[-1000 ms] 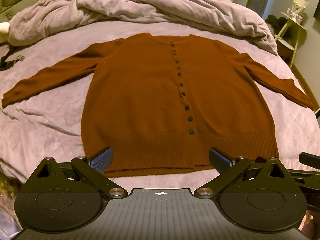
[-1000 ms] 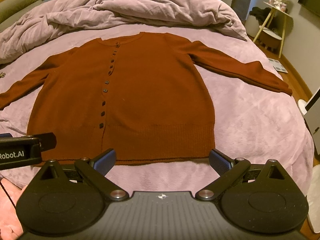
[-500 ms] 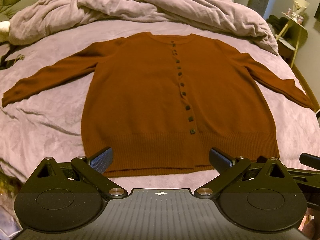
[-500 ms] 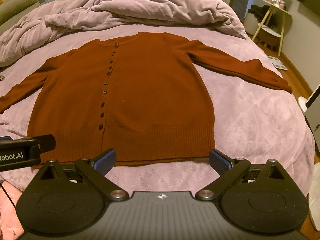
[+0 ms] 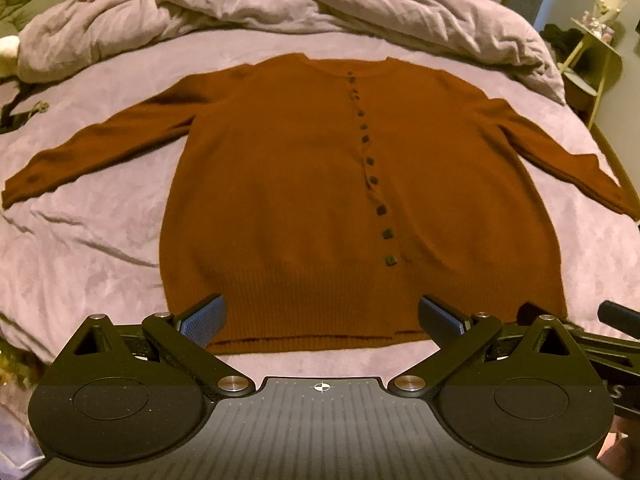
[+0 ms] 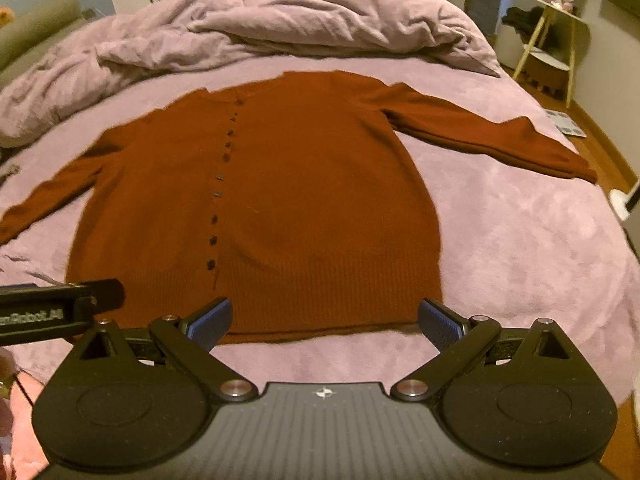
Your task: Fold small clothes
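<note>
A rust-brown knitted cardigan with a row of dark square buttons [image 5: 320, 184] [image 6: 256, 200] is lying face up and buttoned on a bed covered in a mauve plush sheet [image 5: 80, 248] [image 6: 520, 248], its body flat and both sleeves reaching outward toward the bed's sides. The left claw [image 5: 322, 316] is hovering just above the ribbed hem at the near edge, its blue-padded fingers [image 5: 202, 318] spread wide and gripping nothing; the right claw [image 6: 325, 318] is hanging over the same hem further to the right, likewise released and empty, its fingers [image 6: 440, 320] straddling the hem's right corner. Each tool is showing at the edge of the other's view. A crumpled mauve duvet [image 5: 280, 4] [image 6: 280, 24] is piling up across the head of the bed, just beyond the collar. A pale yellow side stand [image 5: 592, 56] [image 6: 552, 44] is standing off the bed's far right corner, with wooden floor [image 6: 592, 136] beside it. Bare sheet is lying open on either side of the cardigan's body and along the strip between hem and bed edge.
</note>
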